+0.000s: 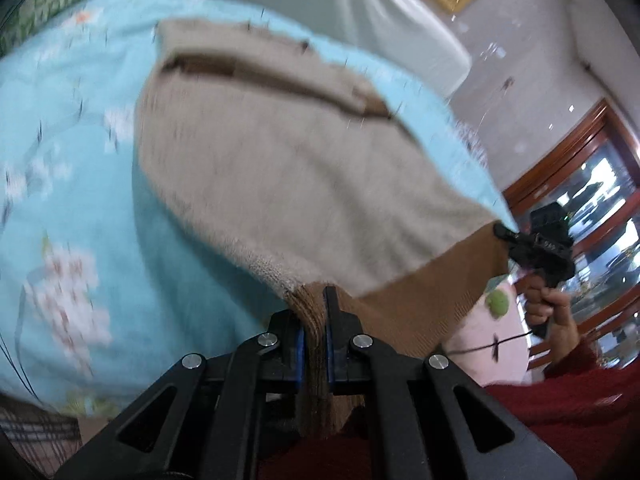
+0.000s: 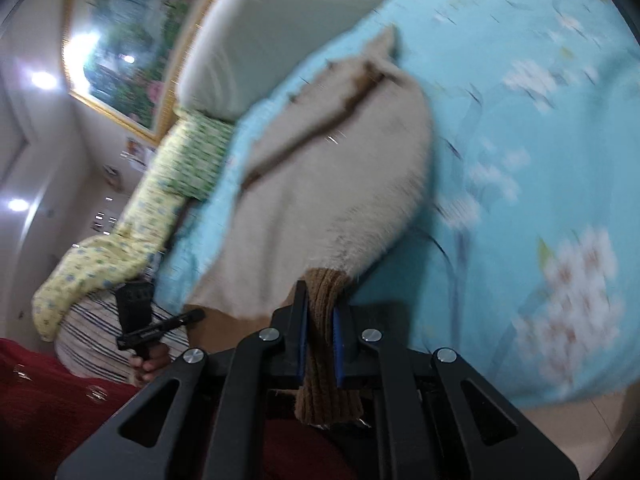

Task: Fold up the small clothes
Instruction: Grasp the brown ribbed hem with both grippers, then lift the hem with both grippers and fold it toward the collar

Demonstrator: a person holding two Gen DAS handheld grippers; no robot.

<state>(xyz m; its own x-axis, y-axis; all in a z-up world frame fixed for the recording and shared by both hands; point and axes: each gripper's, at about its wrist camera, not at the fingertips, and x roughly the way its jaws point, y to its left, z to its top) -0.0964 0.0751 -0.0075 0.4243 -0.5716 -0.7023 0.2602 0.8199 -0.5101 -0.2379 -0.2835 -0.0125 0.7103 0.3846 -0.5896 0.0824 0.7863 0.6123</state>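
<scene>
- Beige knit sweater (image 1: 280,168) with a brown ribbed hem is lifted at its near edge, the rest of it draped over a light-blue bedspread (image 1: 72,184) printed with white blossoms.
- Left gripper (image 1: 316,320) is clamped on one bunched corner of the brown hem; right gripper (image 2: 322,320) is clamped on the other corner, so the hem hangs stretched between the two.
- One sweater and two grippers are in view, each gripper held in one hand (image 1: 554,312).
- A white upholstered headboard (image 2: 256,40) rises behind the bed.
- One gold-framed landscape painting (image 2: 132,48) hangs on the wall.
- One green-patterned pillow (image 2: 188,160) and one yellow floral cloth (image 2: 100,264) lie along the bed's edge.
- A wood-framed glass cabinet (image 1: 592,184) stands to one side.
</scene>
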